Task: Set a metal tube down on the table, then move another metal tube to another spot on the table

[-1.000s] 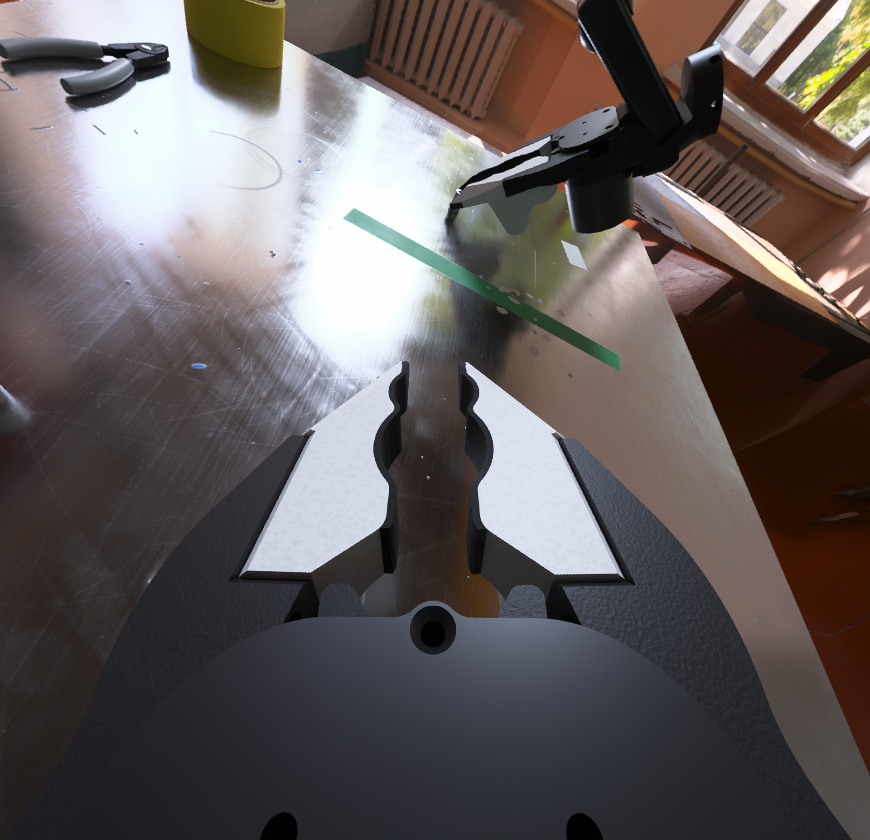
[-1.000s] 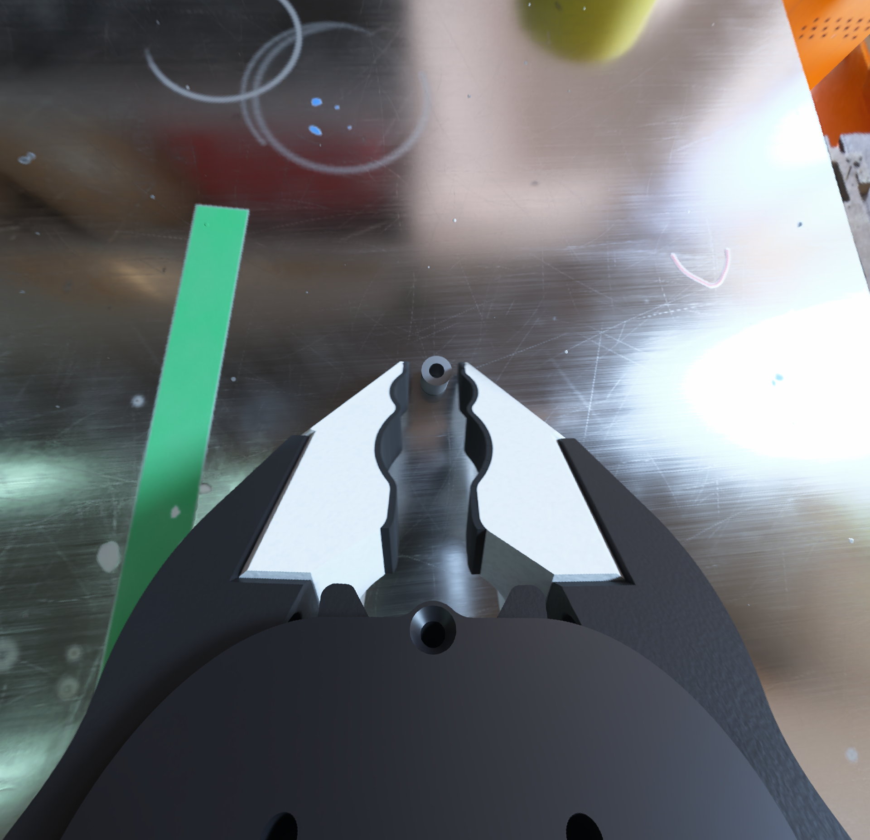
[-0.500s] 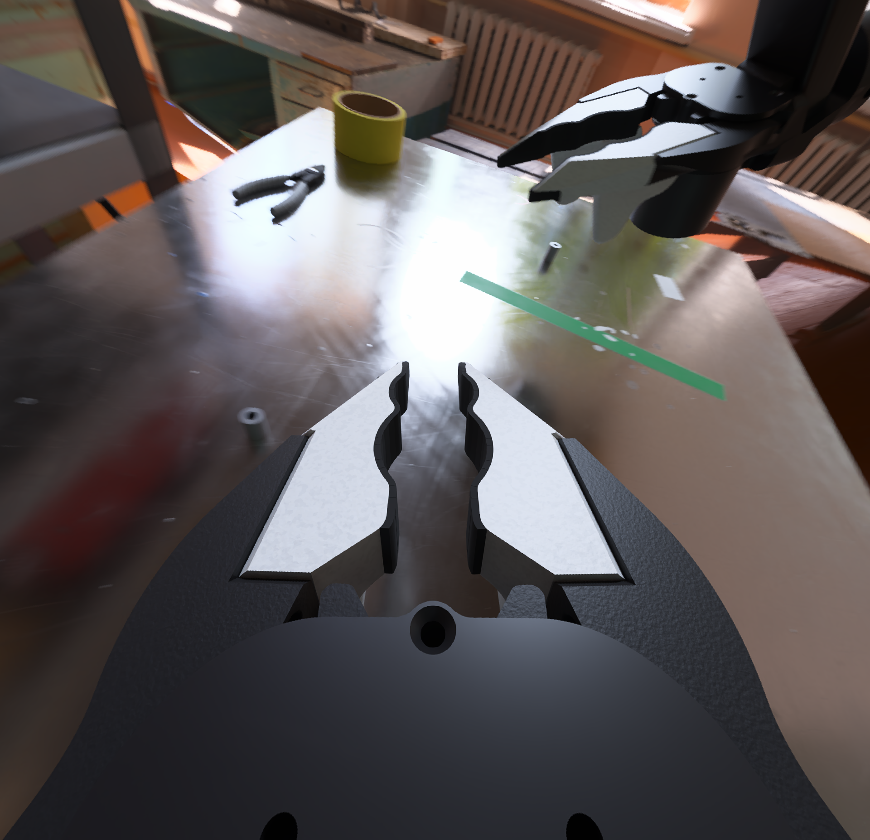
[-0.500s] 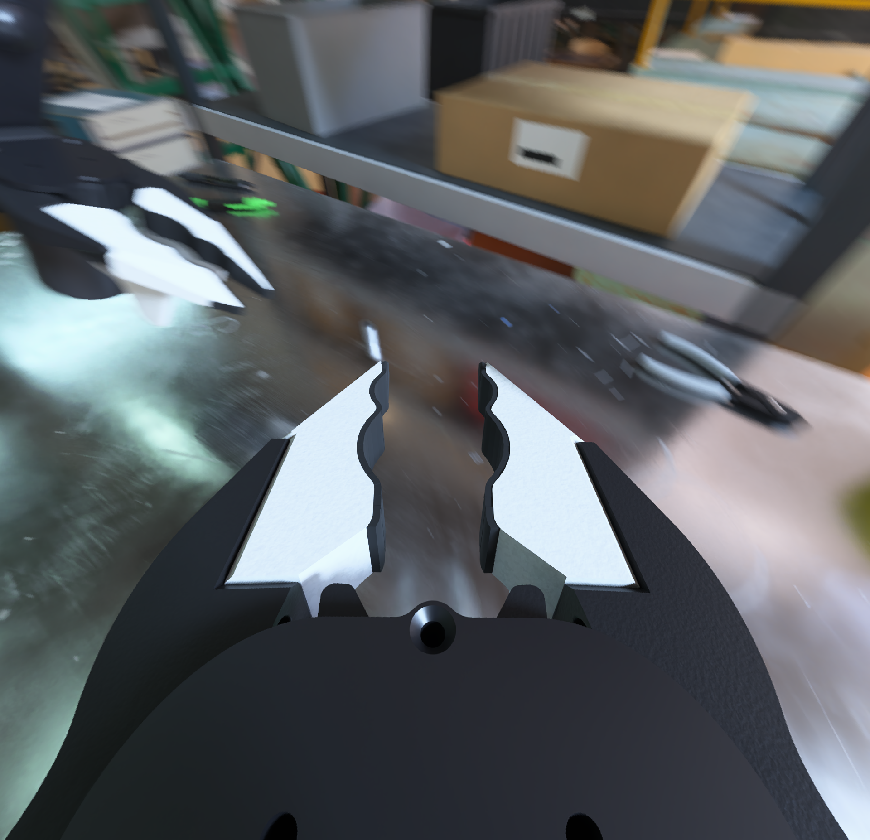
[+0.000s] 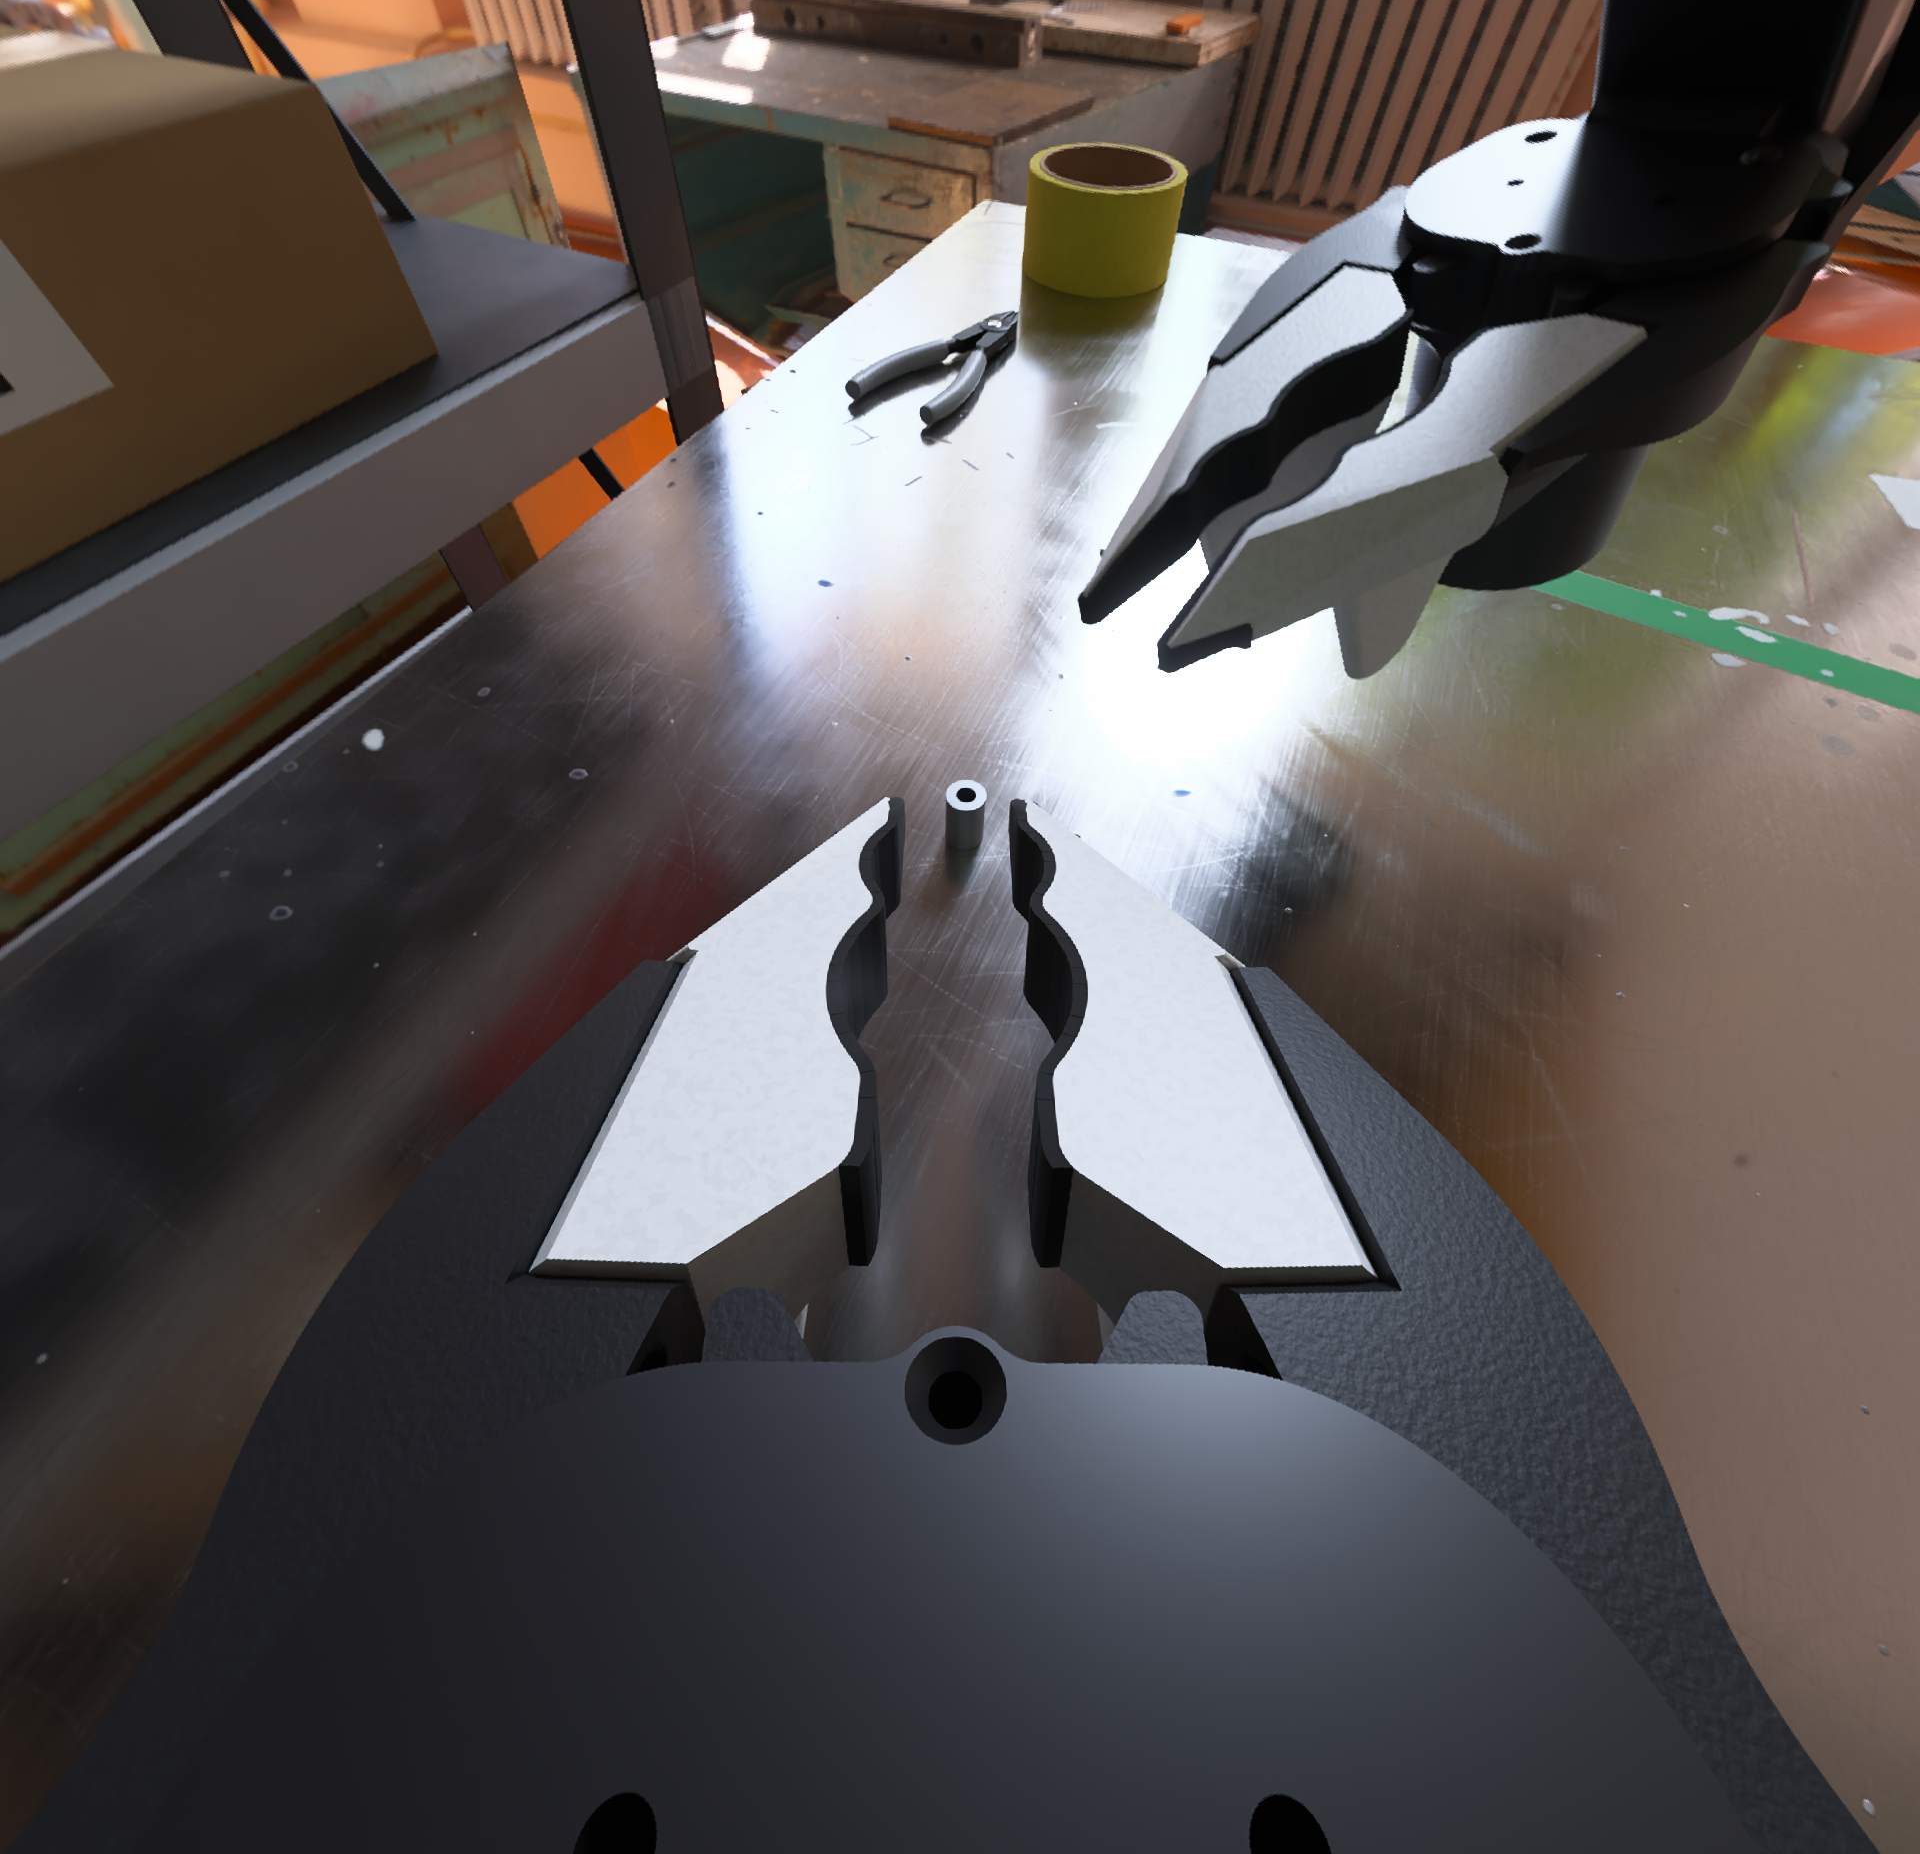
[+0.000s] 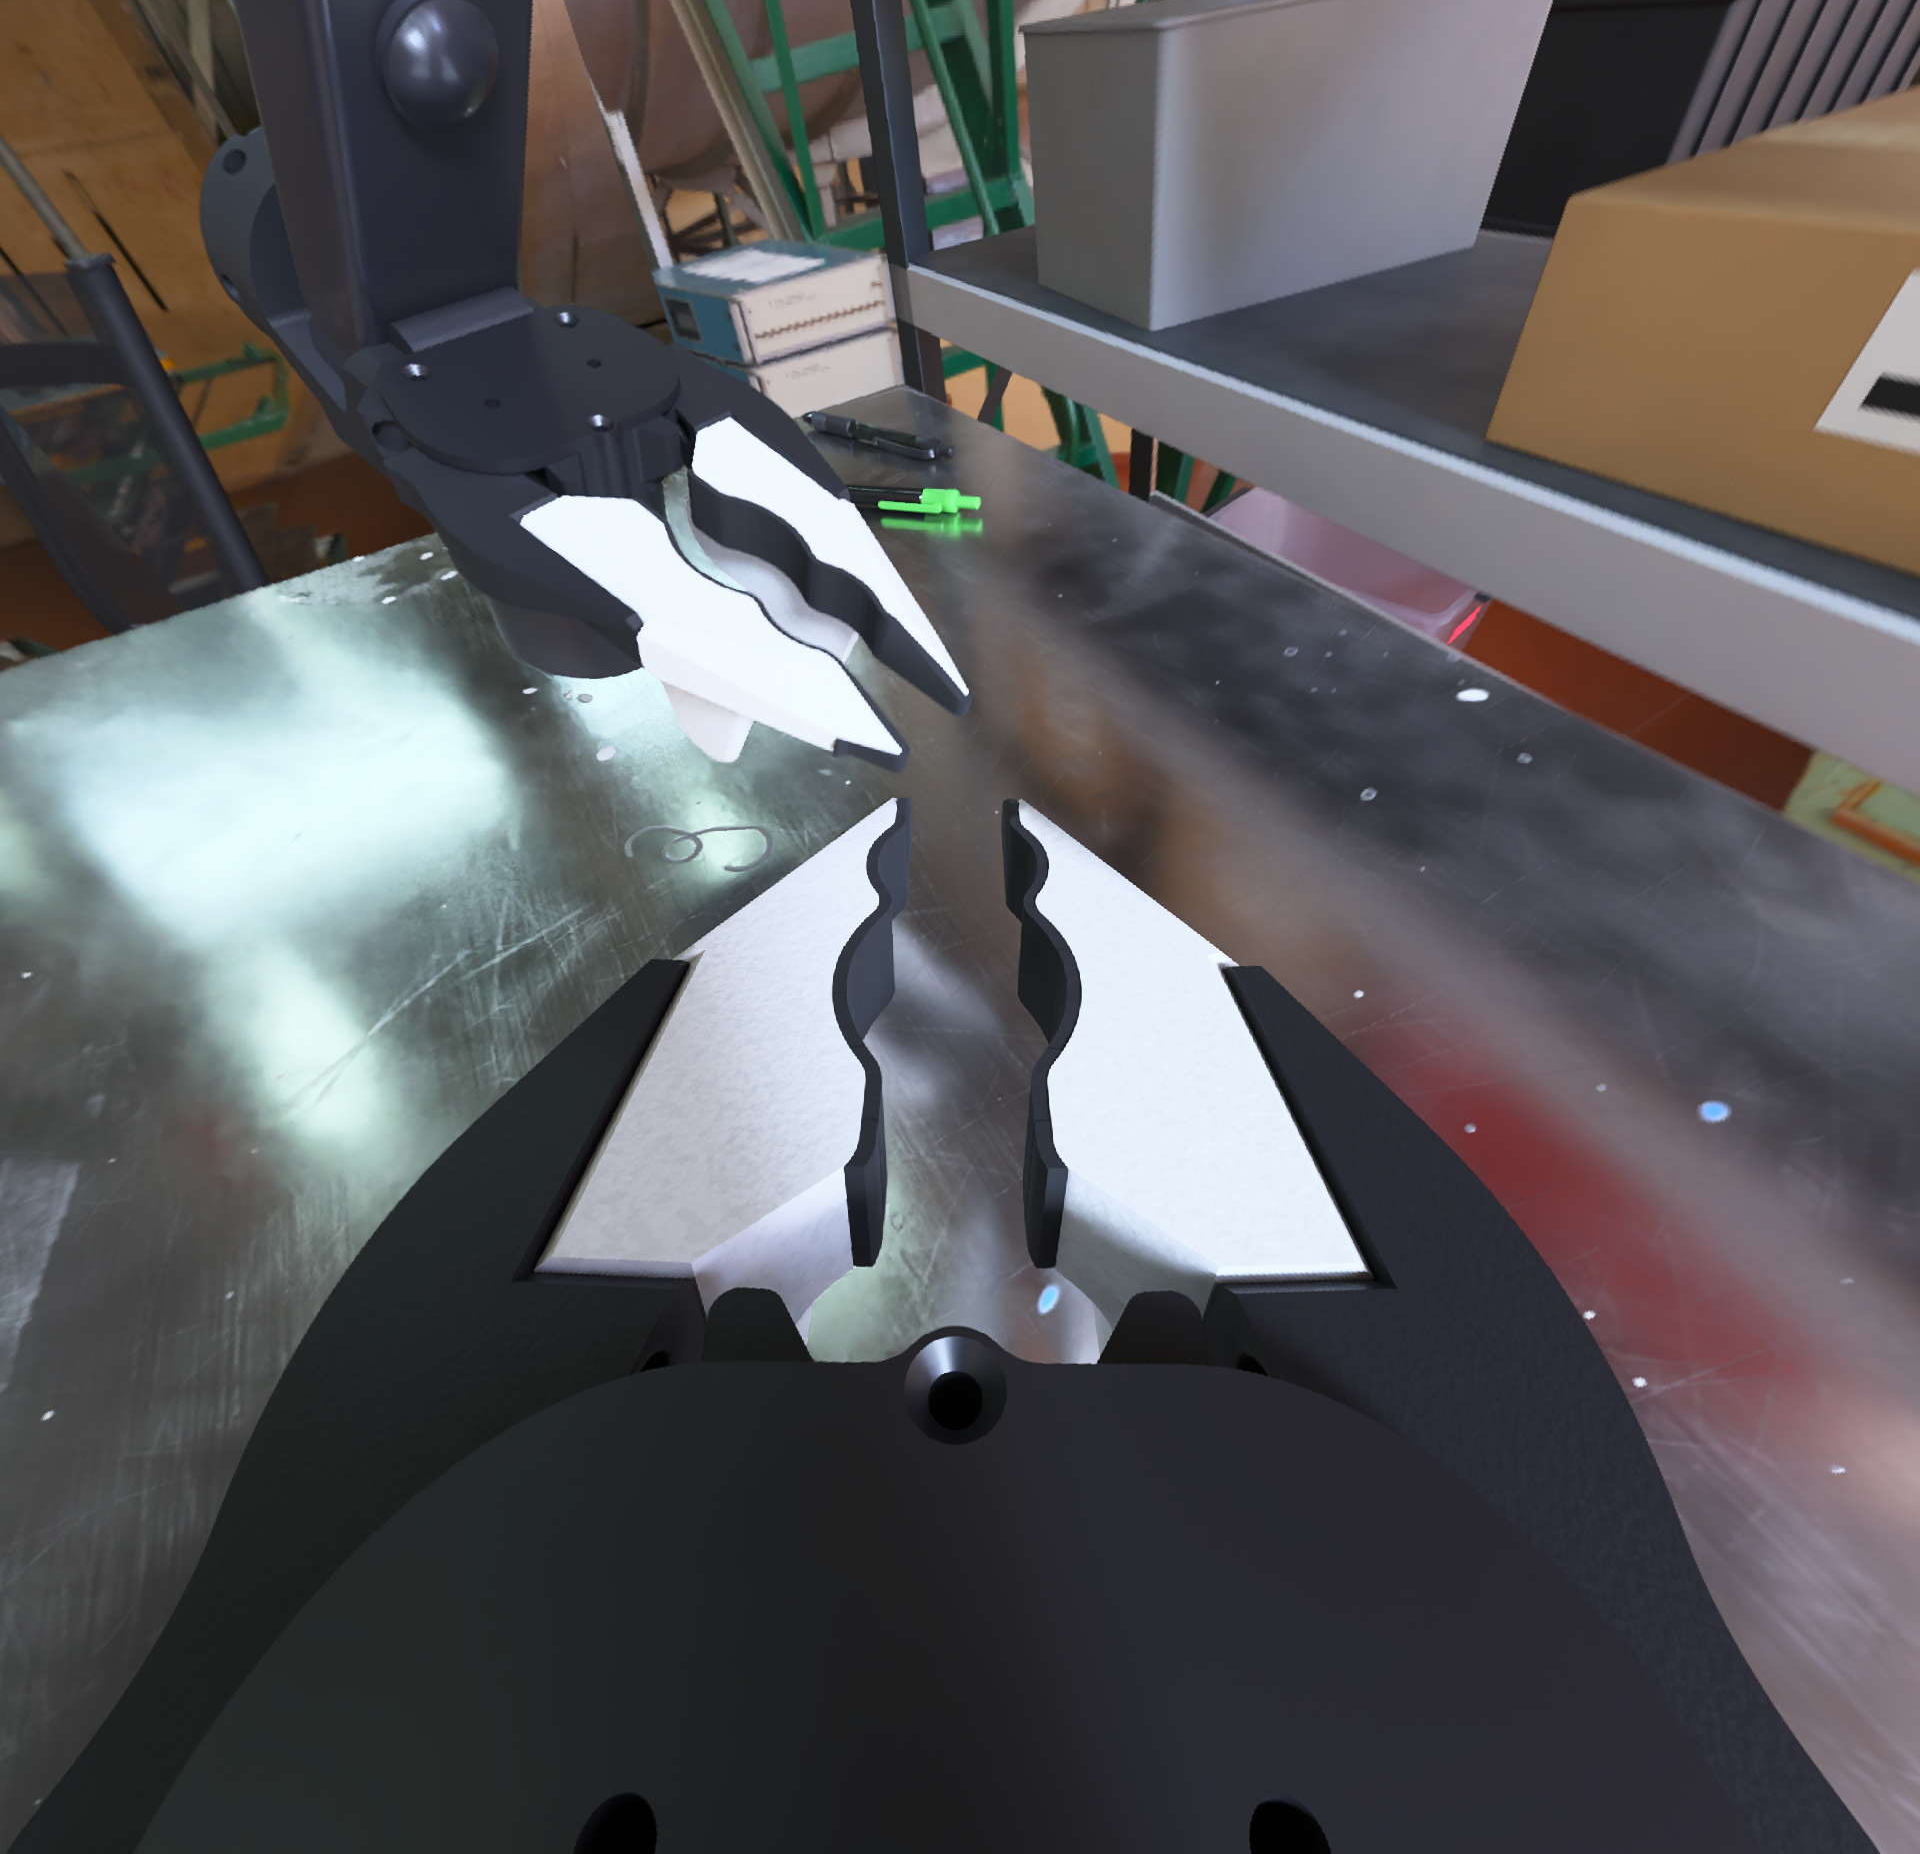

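Observation:
A small metal tube point(image 5: 964, 825) stands upright on the steel table point(image 5: 1455, 973), right at the tips of my left gripper point(image 5: 955, 809), which is open and empty. My right gripper point(image 5: 1127, 635) hovers above the table to the right of it, jaws a little apart and empty. In the right wrist view, my right gripper point(image 6: 954, 807) points at the table, and the left gripper point(image 6: 928, 734) hangs just ahead of it. No tube shows in that view, and I see no second tube.
A yellow tape roll point(image 5: 1107, 220) and pliers point(image 5: 935, 381) lie at the table's far end, and a green strip point(image 5: 1714, 630) at the right. A shelf point(image 6: 1351, 433) along the table's side carries a cardboard box point(image 5: 177, 246) and a grey bin point(image 6: 1278, 131). A green marker point(image 6: 930, 503) lies near it.
The tube that sat between the right gripper's fingertips is no longer there; that gripper has risen and swung towards the shelf. The left gripper has swung left, bringing a standing tube to its fingertips.

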